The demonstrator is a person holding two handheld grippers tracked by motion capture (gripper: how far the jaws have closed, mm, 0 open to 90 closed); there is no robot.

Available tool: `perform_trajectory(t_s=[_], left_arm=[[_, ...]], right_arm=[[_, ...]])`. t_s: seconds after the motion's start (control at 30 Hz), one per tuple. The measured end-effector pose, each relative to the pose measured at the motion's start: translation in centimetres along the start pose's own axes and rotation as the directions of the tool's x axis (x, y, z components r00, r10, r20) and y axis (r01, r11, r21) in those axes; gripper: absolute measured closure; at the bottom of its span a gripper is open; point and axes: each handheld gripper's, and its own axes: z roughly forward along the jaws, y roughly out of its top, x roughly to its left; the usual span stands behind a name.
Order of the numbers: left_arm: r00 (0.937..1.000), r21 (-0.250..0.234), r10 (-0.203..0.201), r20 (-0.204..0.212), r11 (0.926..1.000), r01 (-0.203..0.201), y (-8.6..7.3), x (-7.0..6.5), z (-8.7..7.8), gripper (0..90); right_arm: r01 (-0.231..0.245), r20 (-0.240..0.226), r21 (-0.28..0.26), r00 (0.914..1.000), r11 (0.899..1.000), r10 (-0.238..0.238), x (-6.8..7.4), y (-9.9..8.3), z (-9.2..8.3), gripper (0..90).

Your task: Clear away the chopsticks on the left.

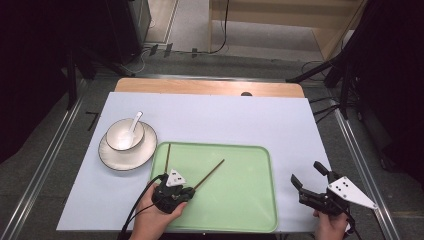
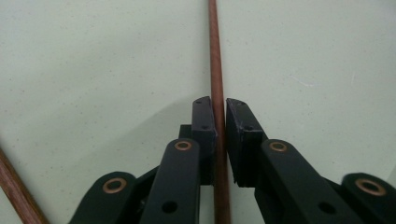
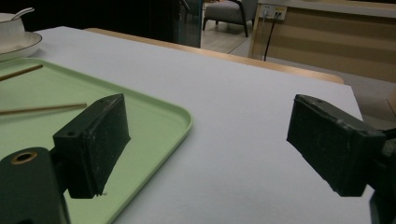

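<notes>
Two brown chopsticks are lying on the green tray (image 1: 240,200), which is sitting in the lower middle of the high view on a white sheet (image 1: 220,120) covering the wooden table (image 1: 210,87). The left chopstick (image 1: 167,156) is running almost straight up the frame, its long axis nearly parallel to the tray's left rim, with its far tip pointing toward the top of the picture and reaching that rim's upper corner. The right chopstick (image 1: 210,174) is lying at a slant, its far tip pointing to the upper right and its near end disappearing under the left gripper (image 1: 172,190).

That gripper is being held by the left hand (image 1: 159,214) over the tray's lower left part. In the left gripper view its jaws are pressed in against a chopstick (image 2: 216,84) that is running straight up the middle of the frame between the pads; it seems to be the left one, though the high view hides the contact. A second stick (image 2: 16,191) is crossing the lower left corner of that view.

Off the tray, at the lower right of the high view, the right gripper (image 1: 311,176) is hovering over the white sheet with its jaws spread wide.

At the upper left of the tray a white bowl (image 1: 124,136) holding a white spoon (image 1: 133,125) is sitting on a dark-rimmed plate (image 1: 145,152).
</notes>
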Motion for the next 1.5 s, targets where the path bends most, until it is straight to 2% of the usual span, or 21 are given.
perform_trajectory(t_s=[0.07, 0.17, 0.27, 0.3, 0.37, 0.43, 0.57, 0.63, 0.73, 0.8, 0.93, 1.03, 1.2, 1.37, 1.5], left_arm=[[1.0000, -0.003, 0.005, -0.006, 1.0000, -0.005, -0.1, -0.1, 0.0, 80.1], [0.9997, -0.002, -0.007, 0.023, 1.0000, 0.008, 0.0, 0.2, 0.0, 78.5], [0.9998, -0.019, -0.008, 0.018, 0.9998, 0.008, 0.5, 0.6, 0.1, 69.9], [0.9996, -0.039, -0.013, 0.025, 0.9991, 0.014, 0.8, 0.7, 0.1, 68.8], [0.9998, -0.066, 0.002, 0.019, 0.9978, -0.001, 1.5, 0.8, 0.3, 70.4], [0.9995, -0.073, 0.021, 0.022, 0.9971, -0.020, 2.4, 0.8, 0.6, 76.6], [0.9979, -0.076, 0.040, 0.051, 0.9964, -0.036, 4.2, 0.2, 2.5, 89.0], [0.9961, -0.076, 0.025, 0.085, 0.9969, -0.019, 5.2, -0.3, 3.9, 90.0], [0.9943, -0.075, 0.033, 0.102, 0.9969, -0.026, 6.6, -1.4, 5.5, 90.0], [0.9951, -0.067, 0.054, 0.082, 0.9966, -0.049, 7.3, -2.1, 6.5, 90.0], [0.9981, -0.068, 0.053, 0.029, 0.9963, -0.051, 8.1, -2.3, 8.1, 90.0], [0.9994, -0.072, 0.034, -0.006, 0.9968, -0.034, 8.4, -1.8, 8.1, 90.0], [0.9986, -0.071, -0.017, -0.051, 0.9974, 0.013, 8.3, 0.4, 7.4, 90.0], [0.9923, -0.085, -0.089, -0.086, 0.9931, 0.082, 7.7, 3.1, 6.2, 90.0], [0.9865, -0.100, -0.124, -0.107, 0.9885, 0.113, 6.8, 4.9, 5.1, 90.0]], right_arm=[[0.000, -0.001, 0.000, 1.0000, 1.000, 0.000, 0.0, 0.0, 0.0, 12.8], [-0.002, 0.000, 0.001, 1.0000, 1.000, 0.002, 0.1, 0.0, 0.0, 12.7], [-0.002, 0.002, -0.001, 1.0000, 1.000, 0.002, 0.1, 0.1, 0.0, 12.7], [-0.002, 0.002, 0.000, 1.0000, 1.000, 0.002, 0.1, 0.1, 0.0, 12.8], [-0.004, 0.003, 0.000, 1.0000, 1.000, 0.004, 0.0, 0.0, 0.0, 12.7], [-0.003, 0.002, -0.001, 1.0000, 1.000, 0.003, 0.0, 0.0, 0.0, 12.7], [-0.006, 0.001, -0.003, 1.0000, 1.000, 0.006, -0.1, 0.0, 0.1, 12.8], [-0.008, 0.000, -0.001, 1.0000, 1.000, 0.008, -0.1, 0.0, 0.1, 12.8], [-0.006, -0.001, -0.002, 1.0000, 1.000, 0.006, 0.0, 0.0, 0.1, 12.8], [-0.005, -0.003, -0.002, 1.0000, 1.000, 0.005, 0.0, 0.0, 0.0, 12.7], [-0.012, -0.004, -0.003, 0.9999, 1.000, 0.012, -0.2, -0.1, 0.0, 12.7], [-0.009, -0.005, -0.002, 0.9999, 1.000, 0.009, -0.2, -0.1, 0.0, 12.8], [-0.009, -0.007, 0.000, 0.9999, 1.000, 0.009, -0.2, -0.1, 0.0, 12.7], [-0.007, -0.007, 0.001, 1.0000, 1.000, 0.007, -0.1, -0.1, 0.1, 12.7], [-0.005, -0.007, 0.001, 1.0000, 1.000, 0.005, -0.1, -0.1, 0.1, 12.8]])
